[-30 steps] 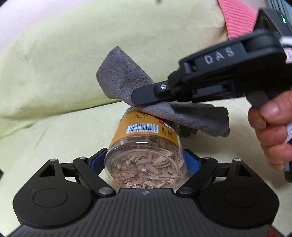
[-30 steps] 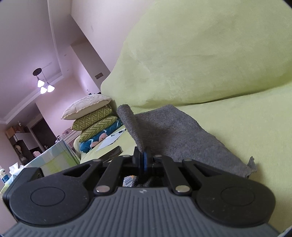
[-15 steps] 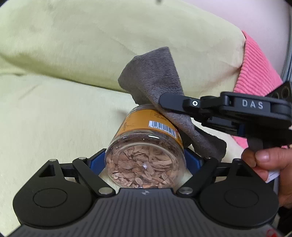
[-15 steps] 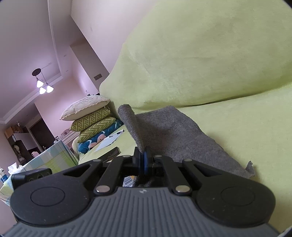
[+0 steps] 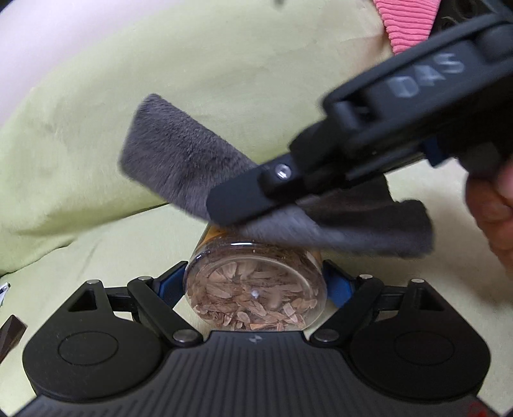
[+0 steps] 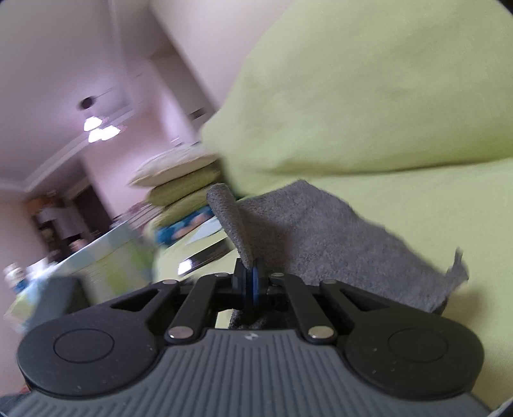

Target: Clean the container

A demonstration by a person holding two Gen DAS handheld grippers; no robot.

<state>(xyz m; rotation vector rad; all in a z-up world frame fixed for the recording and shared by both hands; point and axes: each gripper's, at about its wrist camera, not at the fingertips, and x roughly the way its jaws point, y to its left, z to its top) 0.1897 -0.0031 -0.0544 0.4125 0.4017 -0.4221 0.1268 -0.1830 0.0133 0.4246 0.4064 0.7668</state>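
Observation:
A clear jar (image 5: pixel 255 295) full of brown flakes lies with its base toward the left wrist camera, and a sliver of its orange label (image 5: pixel 215 233) shows. My left gripper (image 5: pixel 255 284) is shut on it, blue pads (image 5: pixel 335 284) pressing both sides. A grey cloth (image 5: pixel 179 160) lies across the jar's upper side, hiding most of the label. My right gripper (image 5: pixel 231 205) reaches in from the right, shut on that cloth. In the right wrist view the right gripper (image 6: pixel 249 279) pinches a fold of the grey cloth (image 6: pixel 320 237), which spreads away to the right.
A yellow-green sofa seat (image 5: pixel 105 250) and back cushion (image 5: pixel 192 64) lie behind the jar. A person's hand (image 5: pixel 490 208) holds the right gripper's handle, with pink ribbed fabric (image 5: pixel 407 22) above. Stacked pillows (image 6: pixel 179 179) and a phone-like object (image 6: pixel 205 258) sit to the left.
The right gripper and cloth have swept from the jar's right side across its top toward the base, covering the barcode and label. The left view has rolled, and the right view is now blurred.

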